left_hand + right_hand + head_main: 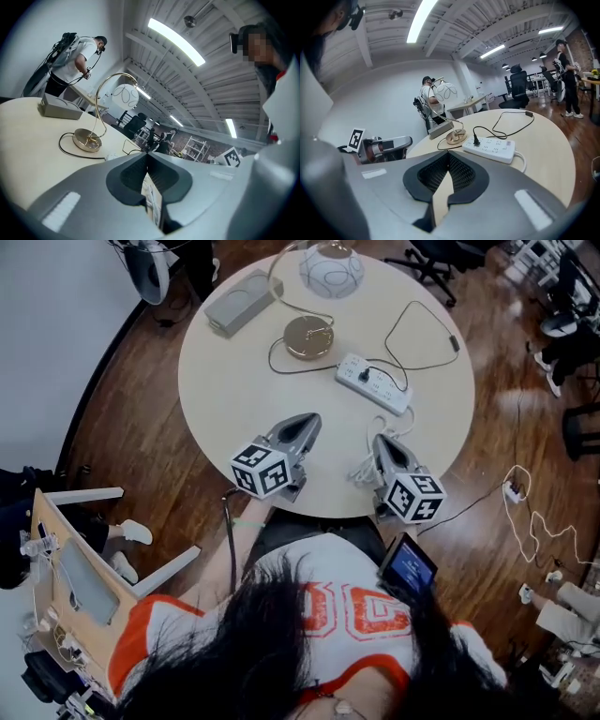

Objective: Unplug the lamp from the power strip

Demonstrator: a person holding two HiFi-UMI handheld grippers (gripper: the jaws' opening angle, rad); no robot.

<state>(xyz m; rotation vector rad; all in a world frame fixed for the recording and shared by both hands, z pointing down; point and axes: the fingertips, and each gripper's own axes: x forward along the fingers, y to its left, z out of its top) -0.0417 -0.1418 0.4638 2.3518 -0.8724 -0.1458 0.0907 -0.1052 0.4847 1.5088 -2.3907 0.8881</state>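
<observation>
The plug (476, 139), black, is seated in a socket toward the far end of the white power strip (490, 148), which lies right of the centre of the surface (234, 390), short of its right edge; the lamp (309, 337) stands behind it toward the far edge, with a grey box (242, 301) at the far-left edge. The plug is judged small, hard and rigid, held only by the friction of its pins; it is best taken across the sides of its moulded body and drawn straight out, never by the thin, limp cord (454, 343). The strip, a smooth plastic bar, is probably light and apt to lift or slide on the smooth cream top, so it may need to be pinned down. The lamp is carried on a polished brass disc, with a slim arched gold stem and a pale globe that looks fragile; a tug on the cord could disturb it. The left tongs (148, 154) and the right tongs (449, 154) are both closed and empty, held by the near edge, apart from the strip.
</observation>
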